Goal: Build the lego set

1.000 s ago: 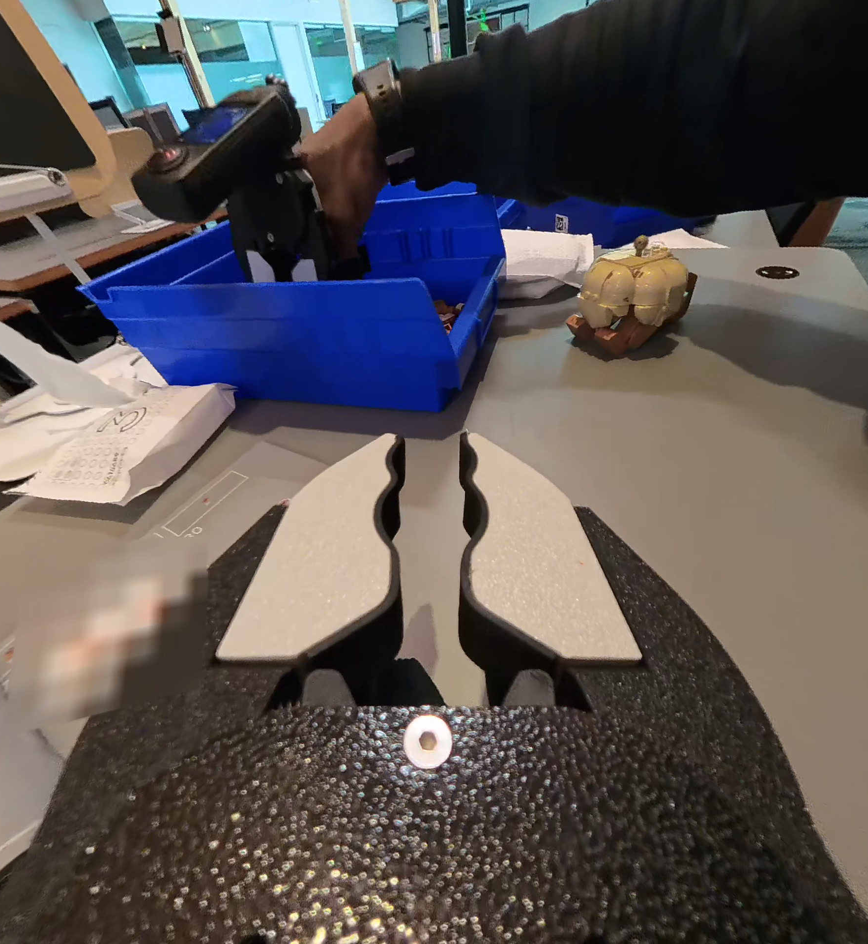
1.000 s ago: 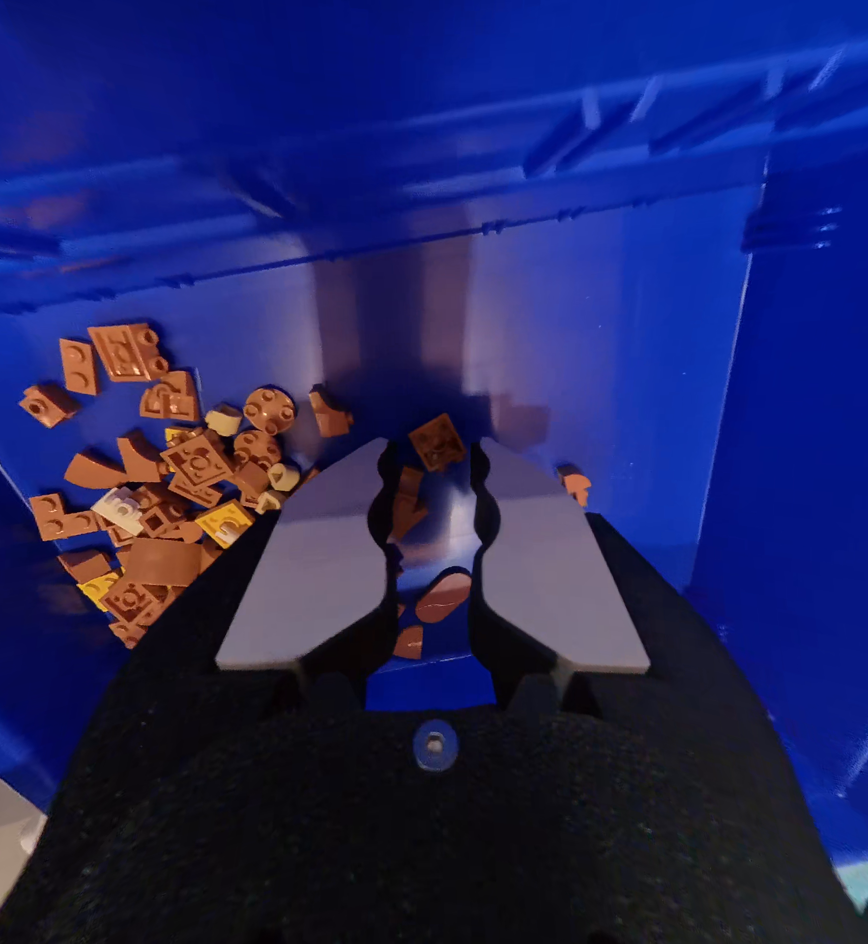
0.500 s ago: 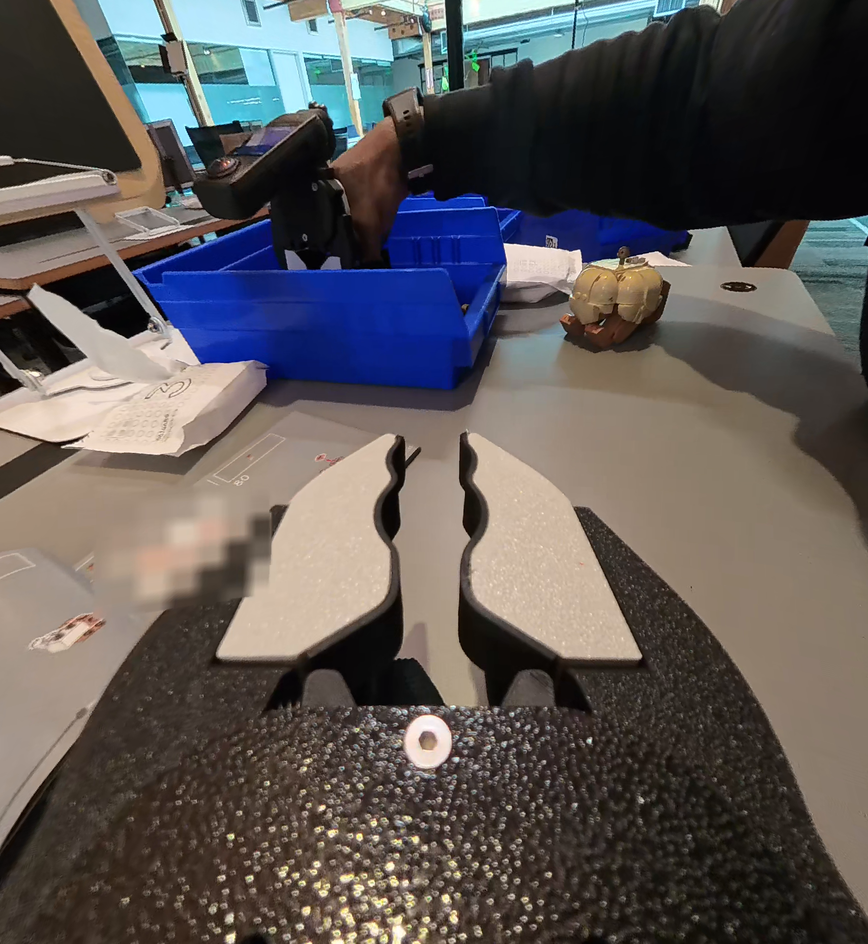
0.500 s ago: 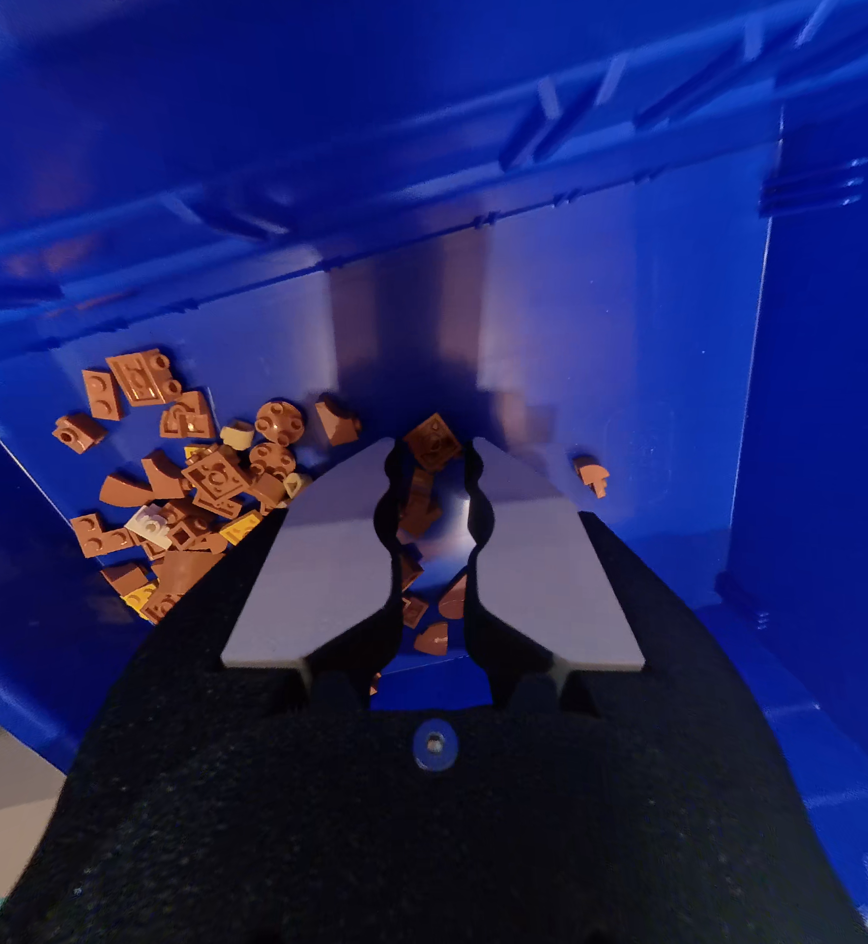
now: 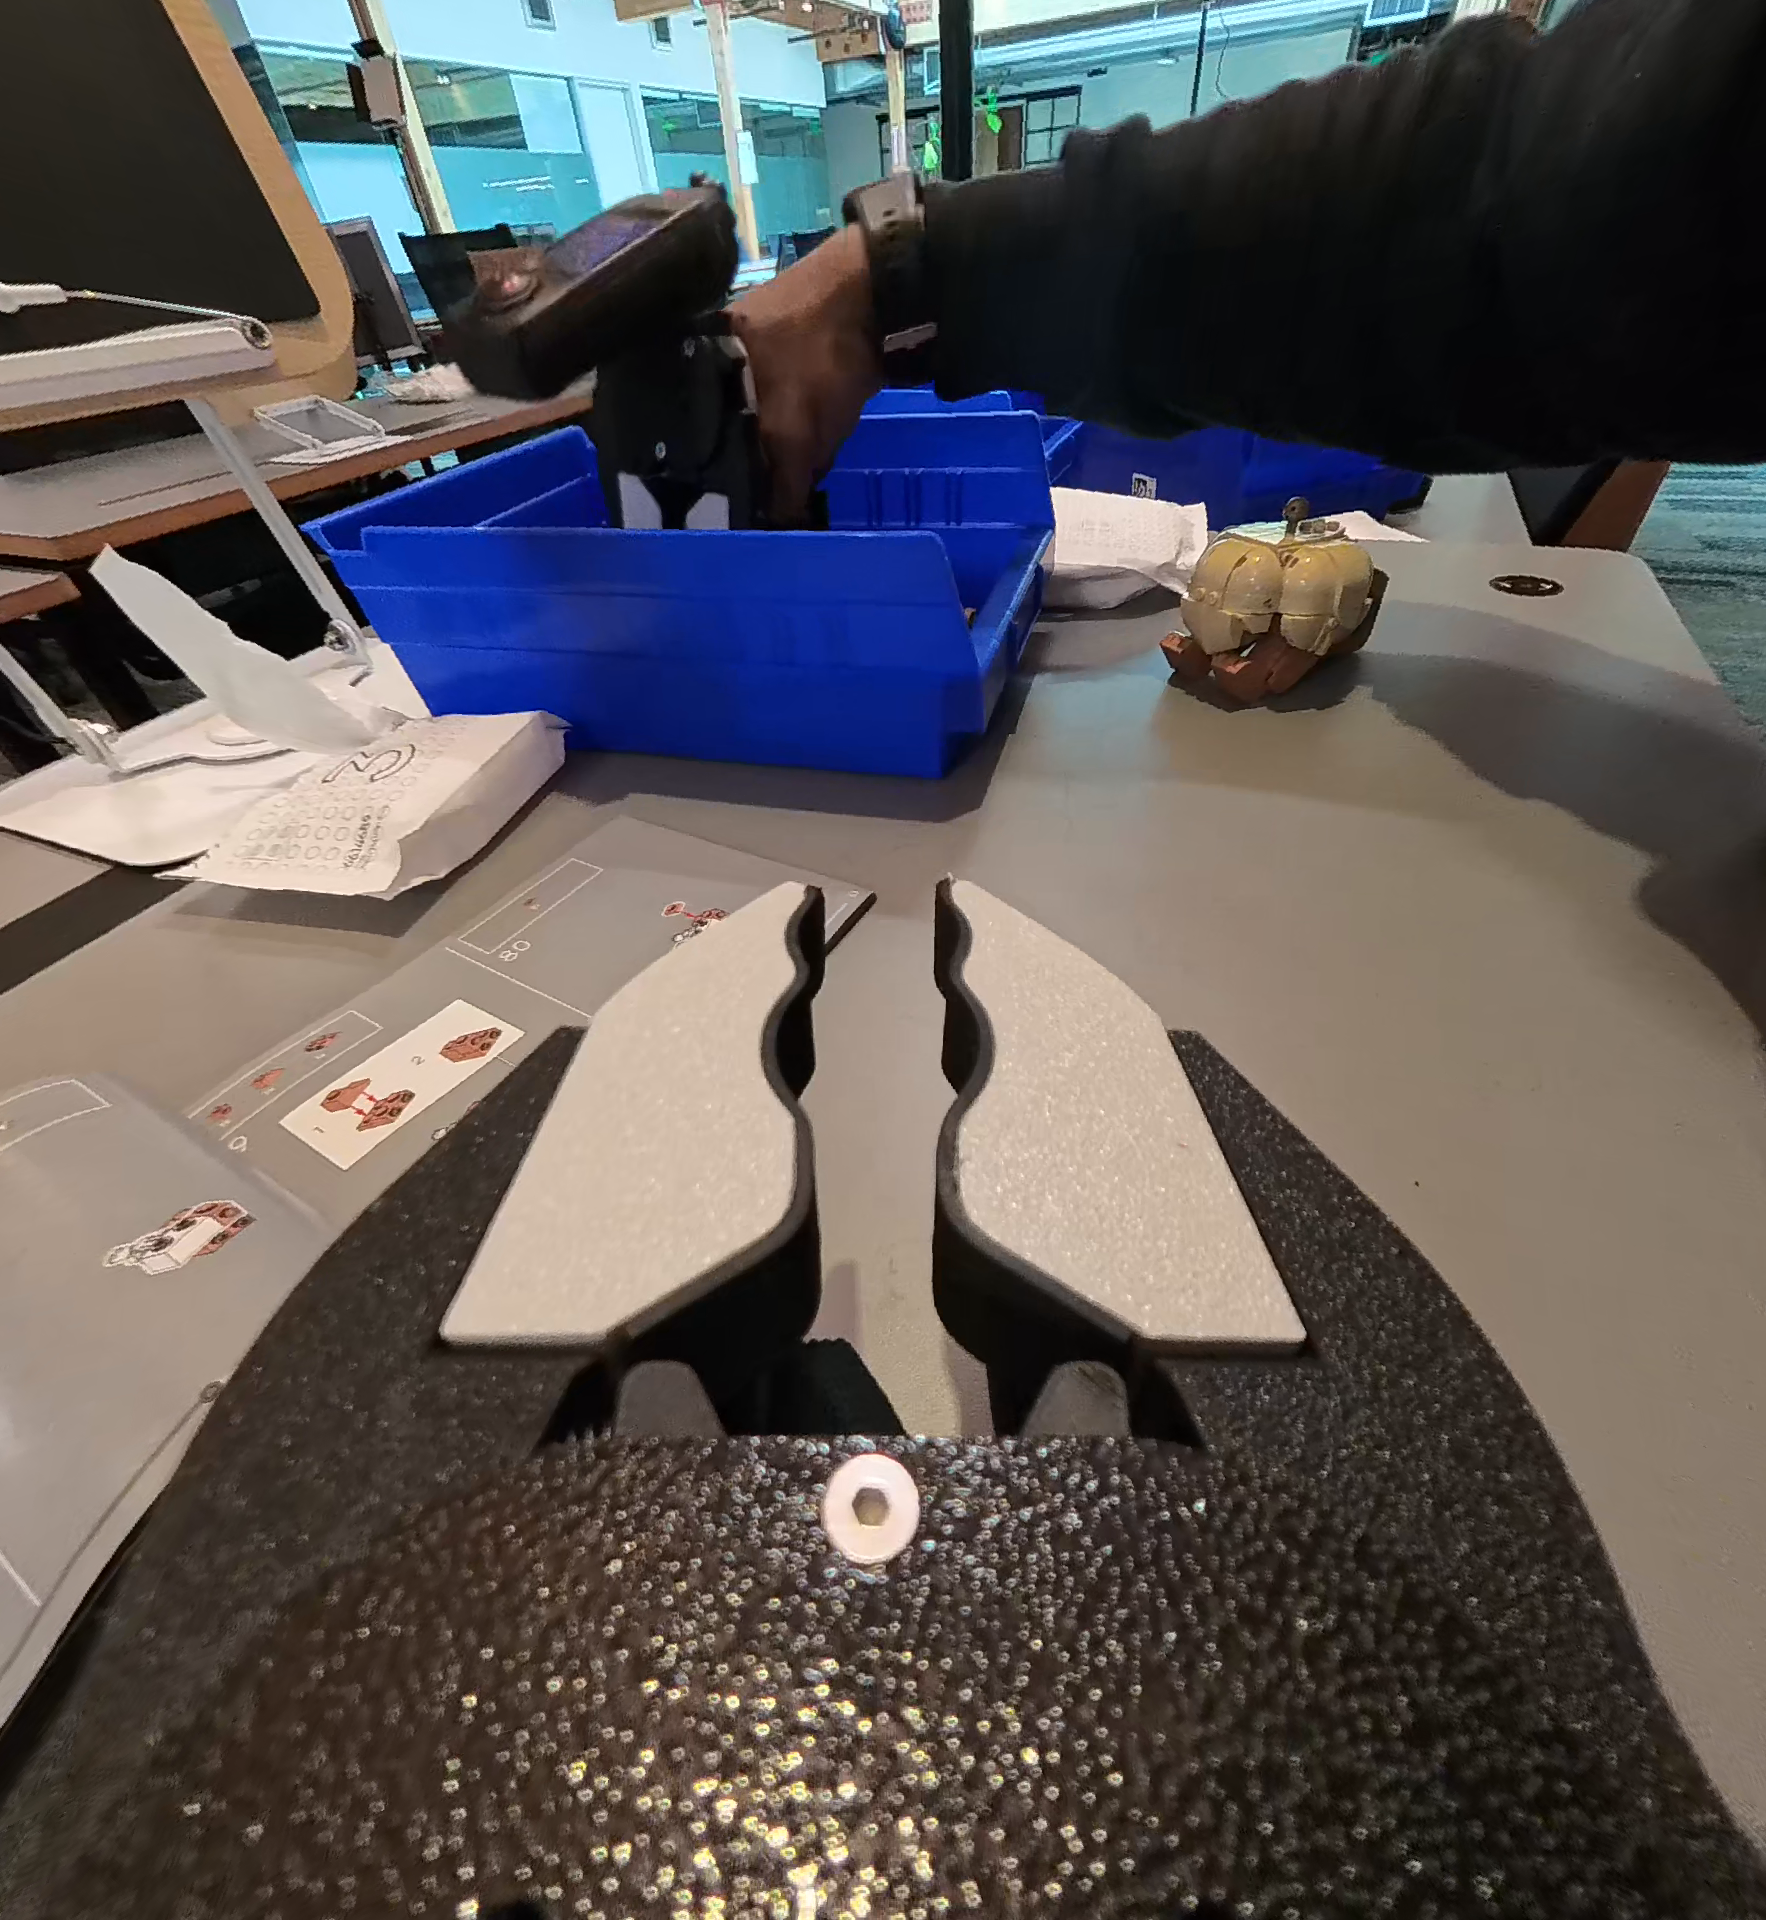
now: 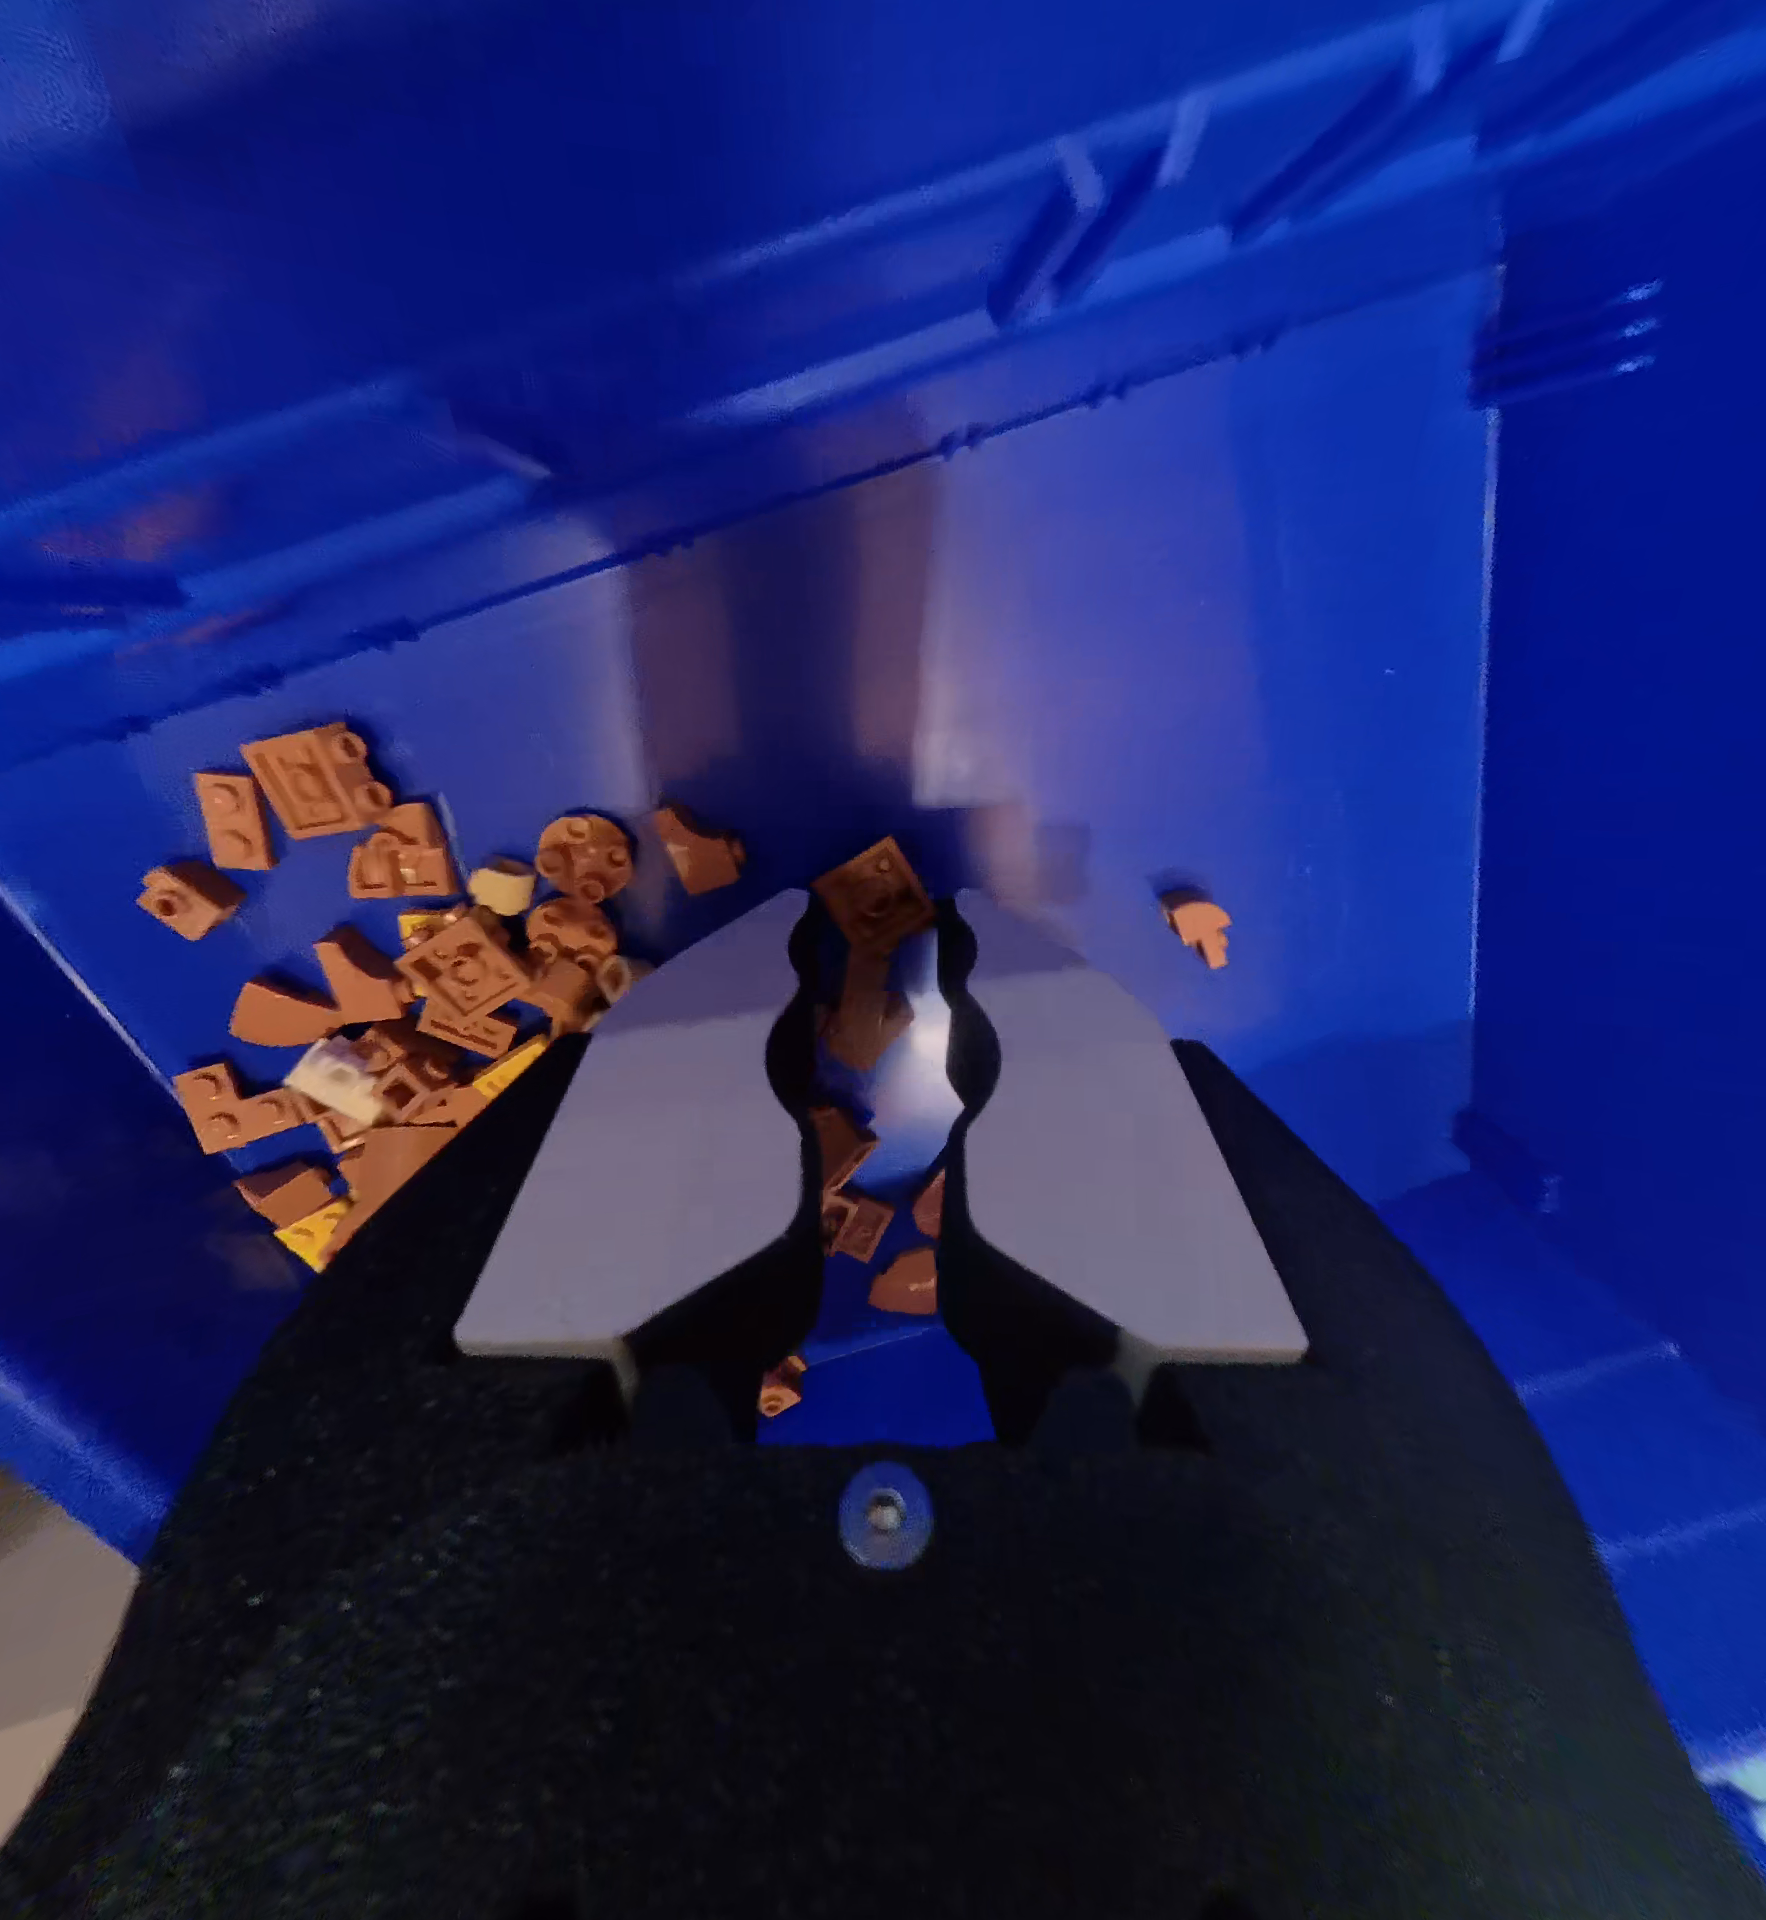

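My left gripper (image 5: 877, 904), jaws narrowly parted and bare, hovers over the grey table (image 5: 1274, 935) in a glass-walled workroom; my right gripper (image 6: 877, 914) pinches a brown square brick (image 6: 874, 891) inside the blue bin (image 5: 692, 644).

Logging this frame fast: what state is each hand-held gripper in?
Left hand-held gripper: open, empty, above the table.
Right hand-held gripper: shut on a brown brick.

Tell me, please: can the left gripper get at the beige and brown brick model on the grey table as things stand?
Probably yes. The left gripper is open and holds nothing; bare grey table lies between it and the brick model. The blue bin stands aside, left.
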A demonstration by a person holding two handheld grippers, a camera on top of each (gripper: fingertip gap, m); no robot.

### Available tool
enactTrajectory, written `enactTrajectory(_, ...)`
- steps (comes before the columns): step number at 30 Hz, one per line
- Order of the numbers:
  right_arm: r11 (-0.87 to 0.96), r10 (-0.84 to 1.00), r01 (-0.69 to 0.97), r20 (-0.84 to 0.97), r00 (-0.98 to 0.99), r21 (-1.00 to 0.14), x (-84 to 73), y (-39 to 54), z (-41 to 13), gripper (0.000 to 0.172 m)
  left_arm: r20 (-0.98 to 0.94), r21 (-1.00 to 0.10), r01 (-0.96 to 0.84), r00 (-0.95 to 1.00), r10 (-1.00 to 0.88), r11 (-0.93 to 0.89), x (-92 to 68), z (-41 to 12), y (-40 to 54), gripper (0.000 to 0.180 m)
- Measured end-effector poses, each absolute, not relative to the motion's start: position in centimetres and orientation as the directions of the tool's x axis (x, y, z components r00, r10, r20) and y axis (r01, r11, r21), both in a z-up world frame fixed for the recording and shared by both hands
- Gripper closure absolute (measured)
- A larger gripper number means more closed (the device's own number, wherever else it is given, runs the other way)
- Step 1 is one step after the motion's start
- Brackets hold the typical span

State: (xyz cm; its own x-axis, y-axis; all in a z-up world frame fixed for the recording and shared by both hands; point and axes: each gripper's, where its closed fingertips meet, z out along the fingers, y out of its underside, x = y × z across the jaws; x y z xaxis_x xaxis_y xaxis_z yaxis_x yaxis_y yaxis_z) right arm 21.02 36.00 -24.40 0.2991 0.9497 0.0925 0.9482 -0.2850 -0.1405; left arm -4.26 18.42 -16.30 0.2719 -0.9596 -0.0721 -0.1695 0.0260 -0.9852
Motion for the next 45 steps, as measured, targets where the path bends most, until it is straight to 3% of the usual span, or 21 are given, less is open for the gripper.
enactTrajectory(7,-0.274,0.926,0.841,0.110,0.362,-0.466,17.4,30.2,-16.5,0.152,-0.071,-0.984,-0.177,0.280,-0.957,0.021,-4.3,-16.4,18.6,0.161)
enactTrajectory(13,-0.191,0.921,0.740,0.144,0.363,-0.645,12.8,21.0,-11.6,0.152,-0.080,-0.978,-0.207,0.312,-0.947,0.014,-4.4,-16.8,18.9,0.161)
enactTrajectory(19,-0.155,0.954,0.790,0.119,0.276,-0.594,5.9,13.6,-16.9,0.152,-0.102,-0.964,-0.267,0.339,-0.935,0.008,-4.4,-17.6,19.1,0.161)
enactTrajectory(25,-0.246,0.958,0.783,-0.020,0.286,-0.571,2.3,12.4,-22.6,0.152,-0.111,-0.949,-0.316,0.352,-0.930,-0.007,-4.3,-18.3,18.9,0.161)
enactTrajectory(45,-0.306,0.945,0.730,-0.101,0.311,-0.611,1.3,13.6,-25.1,0.152,-0.031,-0.956,-0.282,0.354,-0.935,-0.076,-4.5,-18.2,19.2,0.161)
